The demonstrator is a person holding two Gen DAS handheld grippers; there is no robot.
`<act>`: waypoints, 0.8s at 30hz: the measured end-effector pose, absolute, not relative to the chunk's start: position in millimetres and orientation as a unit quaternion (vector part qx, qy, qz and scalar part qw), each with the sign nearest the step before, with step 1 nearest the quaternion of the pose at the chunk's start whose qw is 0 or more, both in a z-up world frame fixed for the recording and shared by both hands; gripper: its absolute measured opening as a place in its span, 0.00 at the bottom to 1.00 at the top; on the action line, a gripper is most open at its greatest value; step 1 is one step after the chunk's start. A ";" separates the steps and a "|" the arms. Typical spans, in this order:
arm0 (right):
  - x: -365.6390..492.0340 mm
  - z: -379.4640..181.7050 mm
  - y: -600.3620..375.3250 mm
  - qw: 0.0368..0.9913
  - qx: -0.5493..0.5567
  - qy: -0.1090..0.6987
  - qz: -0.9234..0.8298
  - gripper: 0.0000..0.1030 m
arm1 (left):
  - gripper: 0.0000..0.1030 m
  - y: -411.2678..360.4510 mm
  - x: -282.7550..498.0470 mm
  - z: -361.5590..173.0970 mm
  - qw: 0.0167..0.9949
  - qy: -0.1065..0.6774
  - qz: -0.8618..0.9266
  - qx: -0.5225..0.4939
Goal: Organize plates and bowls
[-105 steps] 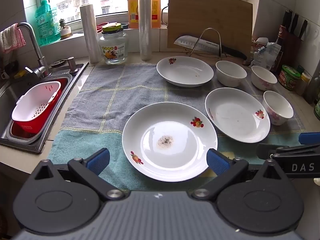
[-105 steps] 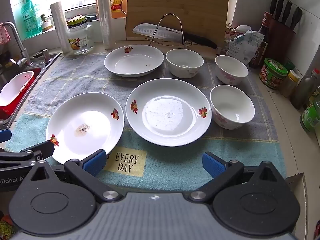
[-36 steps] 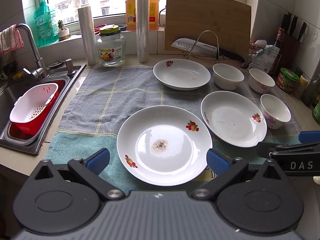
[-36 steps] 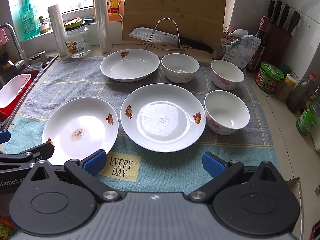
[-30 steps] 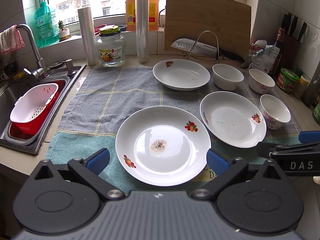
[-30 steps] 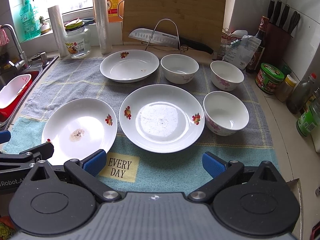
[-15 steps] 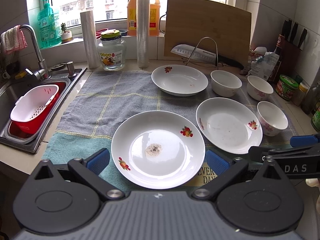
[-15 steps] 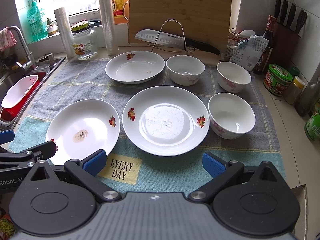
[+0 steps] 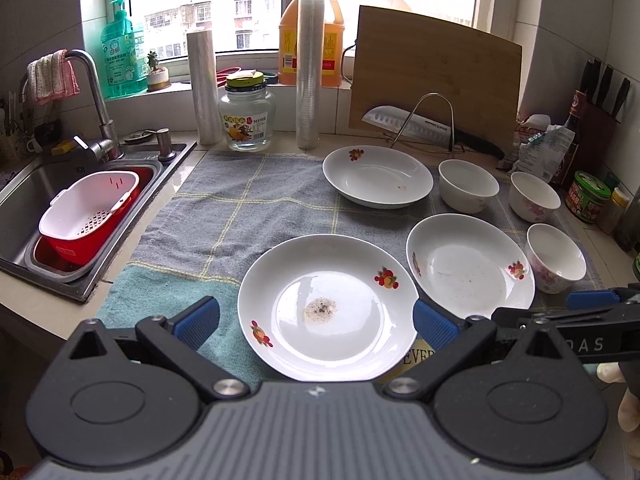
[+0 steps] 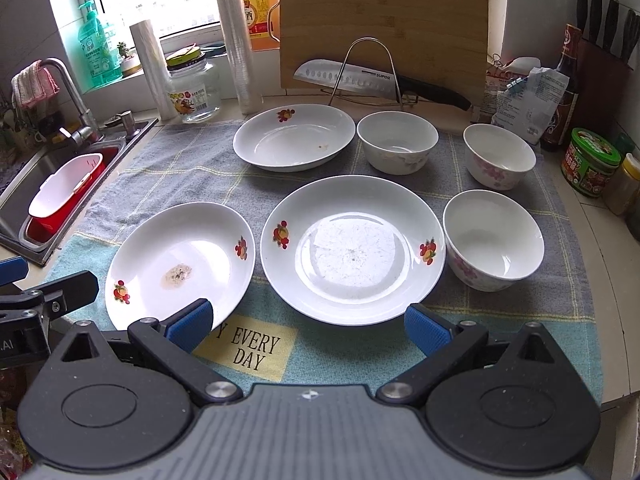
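Nothing is picked up yet — both grippers hover at the counter's near edge. The left gripper [image 9: 316, 316], fingers spread, frames the near plate [image 9: 326, 306]; the right gripper [image 10: 308, 324], fingers also spread and empty, faces the middle plate [image 10: 352, 248]. Three bowls sit to the right. Likely next — pinching a plate rim and stacking.

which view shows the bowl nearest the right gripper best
The right wrist view: the nearest bowl sits large and whole, its inside and pink flower print clear. In the left wrist view the same bowl is small, at the right by the warped edge, though uncovered.
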State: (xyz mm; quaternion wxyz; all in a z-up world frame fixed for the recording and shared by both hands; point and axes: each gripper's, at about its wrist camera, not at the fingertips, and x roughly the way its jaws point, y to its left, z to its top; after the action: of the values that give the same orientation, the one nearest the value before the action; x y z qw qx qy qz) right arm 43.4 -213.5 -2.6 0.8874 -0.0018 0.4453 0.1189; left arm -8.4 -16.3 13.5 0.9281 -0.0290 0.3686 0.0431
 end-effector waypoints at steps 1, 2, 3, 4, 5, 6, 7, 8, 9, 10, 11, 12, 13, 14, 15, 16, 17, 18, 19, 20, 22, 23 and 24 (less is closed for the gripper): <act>43.9 -4.8 -212.9 0.886 -0.002 0.447 0.123 1.00 | 0.99 -15.1 -9.0 12.6 0.928 0.369 0.046 -0.029; 43.9 -6.9 -212.2 0.884 -0.002 0.449 0.127 1.00 | 0.99 -14.2 -8.7 11.4 0.927 0.370 0.049 -0.029; 44.5 -9.3 -210.8 0.882 -0.003 0.452 0.130 1.00 | 0.99 -13.1 -8.5 10.2 0.926 0.372 0.052 -0.029; 44.8 -11.2 -209.5 0.881 -0.004 0.455 0.133 1.00 | 0.99 -11.5 -8.1 9.0 0.925 0.374 0.055 -0.029; 45.1 -13.7 -207.6 0.879 -0.005 0.457 0.136 1.00 | 0.99 -10.1 -8.1 8.0 0.925 0.375 0.055 -0.030; 45.6 -15.5 -205.9 0.878 -0.006 0.459 0.139 1.00 | 0.99 -8.7 -8.1 7.1 0.925 0.375 0.055 -0.031; 46.5 -17.6 -204.5 0.876 -0.006 0.461 0.141 1.00 | 0.99 -7.1 -8.0 6.1 0.925 0.376 0.055 -0.031; 47.4 -19.9 -202.8 0.874 -0.005 0.463 0.143 1.00 | 0.99 -5.2 -7.3 5.0 0.924 0.376 0.056 -0.032; 48.3 -22.5 -200.9 0.872 -0.003 0.466 0.147 1.00 | 0.99 -3.3 -6.7 4.1 0.924 0.376 0.056 -0.032; 49.2 -25.0 -199.2 0.870 -0.001 0.469 0.151 1.00 | 0.99 -0.5 -6.2 3.0 0.924 0.376 0.055 -0.032; 49.7 -27.9 -197.4 0.868 0.003 0.473 0.155 1.00 | 0.99 1.6 -5.1 1.8 0.924 0.377 0.053 -0.033; 50.1 -30.7 -195.2 0.866 0.006 0.475 0.159 1.00 | 0.99 4.2 -4.0 0.7 0.924 0.377 0.052 -0.034; 50.4 -33.3 -192.3 0.864 0.010 0.477 0.163 1.00 | 0.99 7.6 -2.1 -0.8 0.924 0.377 0.049 -0.033; 51.1 -35.9 -189.4 0.862 0.011 0.479 0.165 1.00 | 0.99 10.6 -0.5 -2.0 0.924 0.378 0.047 -0.033; 51.3 -37.5 -186.1 0.861 0.010 0.480 0.166 1.00 | 0.99 13.7 1.6 -3.2 0.924 0.378 0.043 -0.032; 51.2 -39.0 -182.4 0.862 0.009 0.479 0.166 1.00 | 0.99 17.6 3.8 -4.5 0.925 0.378 0.039 -0.031; 52.0 -40.7 -178.1 0.862 0.007 0.479 0.166 1.00 | 0.99 21.0 5.8 -5.6 0.925 0.377 0.035 -0.030; 52.5 -42.2 -174.2 0.862 0.006 0.480 0.166 1.00 | 0.99 25.2 8.6 -7.2 0.925 0.378 0.029 -0.028; 53.4 -44.2 -169.8 0.861 0.007 0.480 0.167 1.00 | 0.99 29.0 12.2 -8.8 0.925 0.379 0.024 -0.025; 54.2 -45.9 -165.9 0.861 0.007 0.480 0.167 1.00 | 0.99 32.8 16.2 -10.3 0.924 0.381 0.020 -0.022; 56.6 -50.2 -157.8 0.858 0.013 0.486 0.165 1.00 | 0.99 42.1 23.2 -12.6 0.923 0.383 0.008 -0.019; 58.2 -52.7 -154.1 0.857 0.018 0.489 0.164 1.00 | 0.99 46.6 26.8 -13.4 0.923 0.384 0.002 -0.016; 59.9 -55.5 -150.9 0.855 0.024 0.492 0.164 1.00 | 0.99 51.4 30.5 -14.2 0.923 0.384 -0.004 -0.012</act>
State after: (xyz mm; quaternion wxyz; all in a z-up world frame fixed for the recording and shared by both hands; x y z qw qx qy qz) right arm 59.9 -150.9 -55.5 0.8549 0.0238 0.4916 0.1640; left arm 30.5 51.4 -14.2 0.9231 -0.0120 0.3843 -0.0037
